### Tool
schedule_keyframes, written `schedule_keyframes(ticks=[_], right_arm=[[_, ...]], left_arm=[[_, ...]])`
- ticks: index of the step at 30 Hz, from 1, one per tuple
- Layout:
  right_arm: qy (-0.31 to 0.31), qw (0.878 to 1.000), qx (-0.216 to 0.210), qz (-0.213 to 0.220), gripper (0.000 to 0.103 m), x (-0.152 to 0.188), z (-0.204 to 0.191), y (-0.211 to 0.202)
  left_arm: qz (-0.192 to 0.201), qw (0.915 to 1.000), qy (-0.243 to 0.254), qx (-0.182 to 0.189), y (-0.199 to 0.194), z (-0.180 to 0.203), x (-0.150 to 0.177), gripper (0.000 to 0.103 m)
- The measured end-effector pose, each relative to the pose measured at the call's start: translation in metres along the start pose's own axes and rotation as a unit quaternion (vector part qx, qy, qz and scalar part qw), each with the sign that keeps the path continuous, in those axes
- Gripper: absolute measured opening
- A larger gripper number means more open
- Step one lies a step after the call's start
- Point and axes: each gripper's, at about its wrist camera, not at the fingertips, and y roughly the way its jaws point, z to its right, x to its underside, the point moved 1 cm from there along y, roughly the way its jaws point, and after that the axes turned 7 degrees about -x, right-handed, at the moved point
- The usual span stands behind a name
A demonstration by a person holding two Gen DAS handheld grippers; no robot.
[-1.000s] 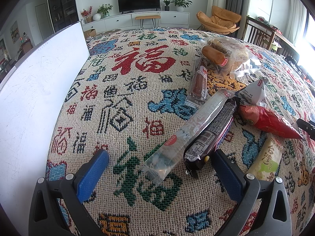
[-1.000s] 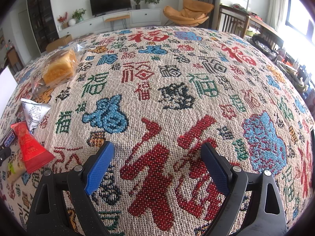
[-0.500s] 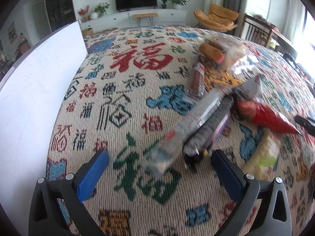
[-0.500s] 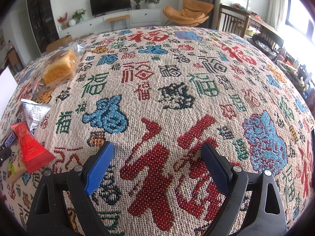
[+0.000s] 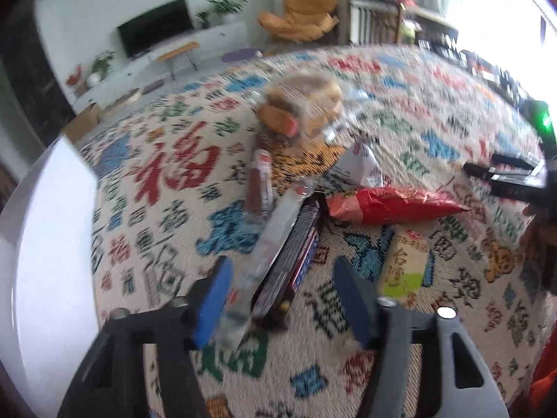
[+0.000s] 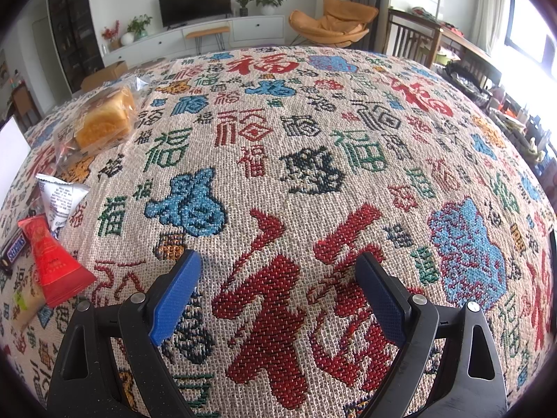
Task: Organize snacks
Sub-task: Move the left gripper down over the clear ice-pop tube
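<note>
our left gripper (image 5: 282, 296) has black plastic arms with triangular cut-outs, silver screw heads at the pivots, and blue pads on its fingers (image 5: 212, 299). our right gripper (image 6: 278, 296) is built alike: black frame, silver screws, textured blue pads. an orange-red sleeve (image 5: 543, 365) shows at the left view's edge.

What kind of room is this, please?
Most likely a home living room: a TV on a low white cabinet, an orange lounge chair, and potted plants behind the cloth-covered table.
</note>
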Motion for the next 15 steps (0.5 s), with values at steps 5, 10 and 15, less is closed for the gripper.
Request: schedule_keyframes(ticks=[5, 10, 15], right_arm=[[0.0, 1.0, 0.0, 0.0, 0.093, 0.0, 0.0, 0.0], [0.0, 1.0, 0.0, 0.0, 0.093, 0.0, 0.0, 0.0], [0.0, 1.0, 0.001, 0.0, 0.092, 0.0, 0.0, 0.0]], left_arm=[[-0.011, 0.9919, -0.065, 0.108, -0.001, -0.001, 0.008, 0.005], [-0.028, 0.9835, -0.066, 0.166, -0.024, 0.017, 0.052, 0.006], [0.018, 0.9877, -0.118, 0.101, -0.04, -0.028, 0.034, 0.041]])
